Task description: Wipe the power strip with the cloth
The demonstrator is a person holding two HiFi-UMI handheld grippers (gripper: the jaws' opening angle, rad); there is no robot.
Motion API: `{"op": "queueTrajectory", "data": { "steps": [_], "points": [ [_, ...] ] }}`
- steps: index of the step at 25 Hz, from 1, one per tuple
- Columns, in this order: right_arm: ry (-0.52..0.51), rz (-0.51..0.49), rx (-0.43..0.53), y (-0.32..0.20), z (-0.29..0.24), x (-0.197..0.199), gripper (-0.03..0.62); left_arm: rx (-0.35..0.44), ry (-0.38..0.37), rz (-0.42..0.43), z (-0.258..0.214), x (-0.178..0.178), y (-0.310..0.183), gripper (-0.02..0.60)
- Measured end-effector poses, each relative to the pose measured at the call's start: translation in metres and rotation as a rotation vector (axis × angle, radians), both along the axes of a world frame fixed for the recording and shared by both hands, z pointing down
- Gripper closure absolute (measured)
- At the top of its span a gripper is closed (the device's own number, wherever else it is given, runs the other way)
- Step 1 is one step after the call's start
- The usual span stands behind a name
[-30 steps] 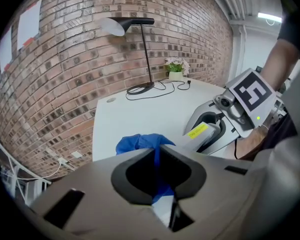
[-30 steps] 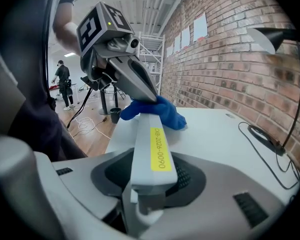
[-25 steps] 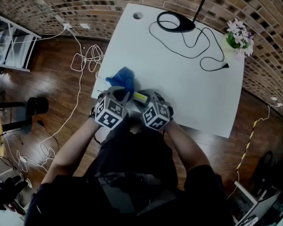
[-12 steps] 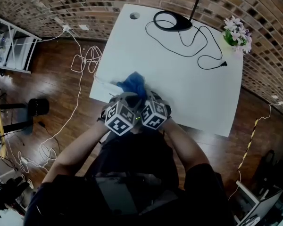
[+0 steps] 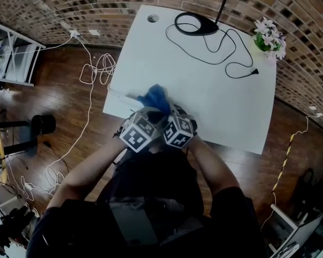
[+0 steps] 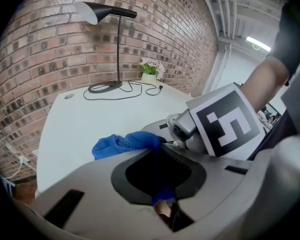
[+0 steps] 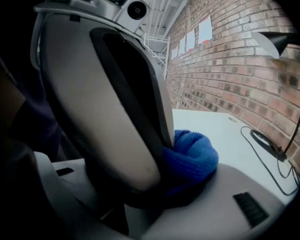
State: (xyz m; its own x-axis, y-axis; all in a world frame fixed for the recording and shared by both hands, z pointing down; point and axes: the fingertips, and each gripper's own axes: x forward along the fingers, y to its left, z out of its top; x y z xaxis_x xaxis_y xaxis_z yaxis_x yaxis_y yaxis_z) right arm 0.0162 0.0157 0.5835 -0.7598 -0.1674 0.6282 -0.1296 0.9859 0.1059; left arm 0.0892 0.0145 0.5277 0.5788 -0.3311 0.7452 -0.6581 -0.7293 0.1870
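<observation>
The left gripper [image 5: 151, 113] has its fingers pressed together on a fold of the blue cloth [image 5: 155, 97]. The rest of the cloth bunches out past the tips at about 7 o'clock on the white surface [image 5: 204, 90], close to its near edge. The right gripper [image 5: 171, 113] sits against the left one, on its 3 o'clock side. Its fingers stand slightly apart, but the cloth and the left gripper fill its own view, so I cannot tell whether they pinch anything. The power strip shows in no view. I judge that it lies under the cloth and the two grippers, probably steadied by the right one.

To wipe well, grip the fold firmly and draw the loose bunch flat along the strip's long face in slow strokes. The other gripper should brace the strip so it does not skate over the smooth top. Light pressure suits, since the wad could snag on socket openings or a switch.

The cloth is a soft ribbed knit, thick and springy, rounded into a lump. The surface is matte, hard and flat. At 12 o'clock sits a black lamp base [image 5: 196, 24], a glossy ring. Its thin limp cable [image 5: 226, 47] loops towards 2 o'clock, where small pale flowers [image 5: 269, 36] stand.
</observation>
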Motion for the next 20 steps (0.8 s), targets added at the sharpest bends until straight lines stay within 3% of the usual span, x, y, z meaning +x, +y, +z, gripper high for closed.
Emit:
{"op": "queueTrajectory", "data": {
  "steps": [6,11,15,20],
  "points": [
    [-0.006,0.003,0.009,-0.0004,-0.0004,0.0013,0.436,-0.06,0.066,0.013,-0.0012,0.0049,0.0014,0.54],
    [0.001,0.013,-0.01,-0.0014,-0.0003,0.0019,0.433,-0.02,0.048,0.042,-0.0013,0.0063,-0.0002,0.54],
    [-0.001,0.017,-0.01,-0.0003,-0.0022,0.0005,0.434,0.023,0.089,0.003,-0.0027,0.0024,0.0008,0.54],
    [0.006,0.024,-0.024,-0.0021,-0.0004,0.0017,0.433,0.015,0.117,0.004,-0.0025,0.0008,-0.0017,0.54]
  ]
}}
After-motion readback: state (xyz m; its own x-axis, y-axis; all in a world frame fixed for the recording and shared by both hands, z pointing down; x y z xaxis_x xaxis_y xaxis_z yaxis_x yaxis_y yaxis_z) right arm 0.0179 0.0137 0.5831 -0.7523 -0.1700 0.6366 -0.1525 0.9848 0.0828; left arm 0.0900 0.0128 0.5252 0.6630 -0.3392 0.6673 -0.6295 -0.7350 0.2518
